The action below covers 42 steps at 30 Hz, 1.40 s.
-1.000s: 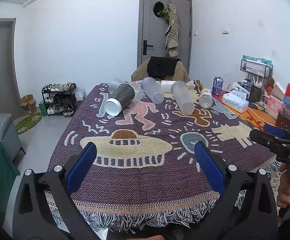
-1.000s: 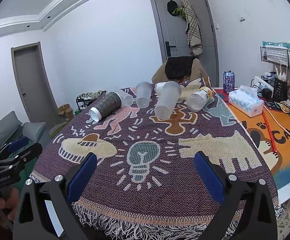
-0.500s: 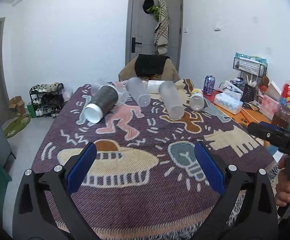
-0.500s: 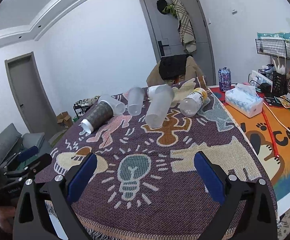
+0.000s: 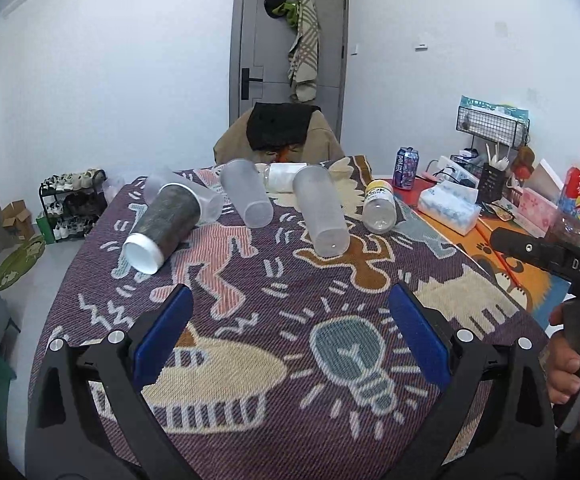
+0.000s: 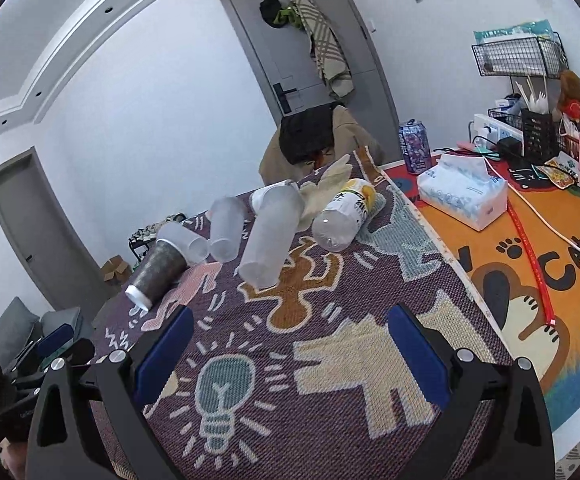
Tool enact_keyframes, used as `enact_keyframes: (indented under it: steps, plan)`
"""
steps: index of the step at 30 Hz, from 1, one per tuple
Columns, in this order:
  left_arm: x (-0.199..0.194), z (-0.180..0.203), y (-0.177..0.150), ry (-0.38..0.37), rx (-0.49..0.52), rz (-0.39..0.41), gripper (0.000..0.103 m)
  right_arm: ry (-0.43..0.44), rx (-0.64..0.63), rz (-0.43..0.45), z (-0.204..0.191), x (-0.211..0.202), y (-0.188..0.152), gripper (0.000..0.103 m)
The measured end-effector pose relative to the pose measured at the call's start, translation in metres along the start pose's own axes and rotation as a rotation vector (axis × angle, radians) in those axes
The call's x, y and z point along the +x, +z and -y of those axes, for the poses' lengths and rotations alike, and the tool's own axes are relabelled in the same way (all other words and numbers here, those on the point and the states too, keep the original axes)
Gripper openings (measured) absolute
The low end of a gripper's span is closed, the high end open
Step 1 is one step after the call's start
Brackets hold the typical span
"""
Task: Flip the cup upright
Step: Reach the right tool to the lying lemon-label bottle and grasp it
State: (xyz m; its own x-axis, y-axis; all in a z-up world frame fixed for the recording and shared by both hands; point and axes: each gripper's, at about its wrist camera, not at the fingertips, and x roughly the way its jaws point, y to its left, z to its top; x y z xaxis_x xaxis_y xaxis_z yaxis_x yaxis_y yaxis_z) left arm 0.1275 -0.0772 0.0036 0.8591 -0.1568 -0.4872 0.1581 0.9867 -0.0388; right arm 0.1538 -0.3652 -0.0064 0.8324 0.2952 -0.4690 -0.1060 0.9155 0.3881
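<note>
Several cups lie on their sides at the far end of a patterned purple tablecloth [image 5: 274,312]. A dark cup with a white base [image 5: 162,230] [image 6: 156,274] lies at the left. A short frosted cup [image 5: 247,199] [image 6: 226,234] lies in the middle. A tall frosted cup [image 5: 322,212] [image 6: 270,240] lies right of it. My left gripper [image 5: 288,336] is open and empty, well short of the cups. My right gripper [image 6: 288,344] is open and empty, also short of them.
A clear plastic bottle with a yellow label [image 5: 378,208] [image 6: 344,216] lies right of the cups. A tissue pack [image 6: 464,194], a drink can [image 6: 414,146] and wire racks [image 6: 526,58] stand on the orange mat [image 6: 530,280] at the right. A chair [image 5: 278,132] stands behind the table.
Both grippers have moved forward over the tablecloth toward the cups, which now look nearer. The right gripper has tilted. Both stay open.
</note>
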Motion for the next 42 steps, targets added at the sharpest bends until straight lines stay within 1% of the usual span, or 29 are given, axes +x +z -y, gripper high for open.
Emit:
enact_keyframes:
  steps: [5,8,10,16,20,28,36,39,42]
  plan:
    - [0.019,0.001,0.012,0.01,-0.005,-0.018,0.097,-0.009,0.02,-0.017,0.013,0.02,0.017,0.095]
    - [0.032,-0.003,0.018,0.034,-0.017,-0.031,0.097,-0.004,0.04,-0.021,0.019,0.03,0.027,0.095]
    - [0.043,-0.008,0.024,0.049,-0.047,-0.048,0.097,-0.005,0.048,-0.025,0.023,0.037,0.033,0.095]
    - [0.067,-0.016,0.04,0.04,-0.108,-0.078,0.097,-0.013,0.09,-0.059,0.036,0.063,0.052,0.095]
    - [0.078,-0.013,0.053,0.04,-0.104,-0.087,0.097,-0.025,0.13,-0.089,0.047,0.082,0.064,0.095]
    - [0.105,-0.016,0.073,0.044,-0.106,-0.11,0.097,-0.04,0.2,-0.113,0.063,0.115,0.092,0.095]
    - [0.142,-0.025,0.082,0.062,-0.134,-0.153,0.097,-0.039,0.29,-0.192,0.082,0.168,0.106,0.095]
    - [0.153,-0.027,0.082,0.06,-0.143,-0.169,0.097,-0.024,0.345,-0.233,0.09,0.195,0.108,0.095]
    - [0.162,-0.029,0.082,0.057,-0.149,-0.179,0.097,-0.018,0.368,-0.276,0.092,0.221,0.11,0.095]
